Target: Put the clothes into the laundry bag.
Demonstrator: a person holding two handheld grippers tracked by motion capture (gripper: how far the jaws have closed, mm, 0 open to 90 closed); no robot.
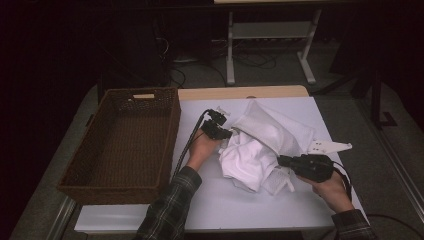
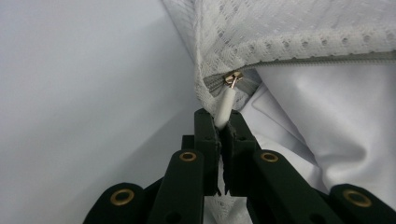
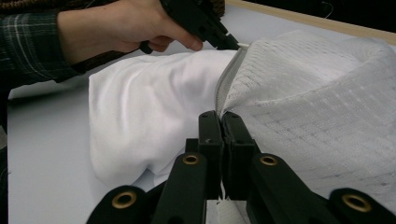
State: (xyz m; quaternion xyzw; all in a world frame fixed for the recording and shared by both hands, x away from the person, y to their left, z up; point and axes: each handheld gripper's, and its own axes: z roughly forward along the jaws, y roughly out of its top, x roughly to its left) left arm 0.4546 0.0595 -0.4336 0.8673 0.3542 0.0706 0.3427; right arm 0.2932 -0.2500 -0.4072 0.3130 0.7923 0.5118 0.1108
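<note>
A white mesh laundry bag (image 1: 272, 125) lies in the middle of the table, with a white garment (image 1: 247, 157) bulging out of its open zipper side. My left gripper (image 1: 229, 133) is shut on the bag's white zipper pull (image 2: 224, 105), just below the brass slider (image 2: 233, 78) at the corner of the bag (image 2: 289, 32). My right gripper (image 1: 281, 160) is shut on the mesh bag's edge (image 3: 226, 93) beside the zipper, with the garment (image 3: 149, 102) to its left. In the right gripper view the left gripper (image 3: 224, 37) and its hand (image 3: 121, 28) are at the far end of the zipper.
An empty brown wicker basket (image 1: 120, 145) stands at the table's left. A flat white piece (image 1: 327, 146) lies at the right, by the bag. The table's wooden far edge (image 1: 240, 92) runs behind the bag, and a white desk frame (image 1: 270, 35) stands on the floor beyond.
</note>
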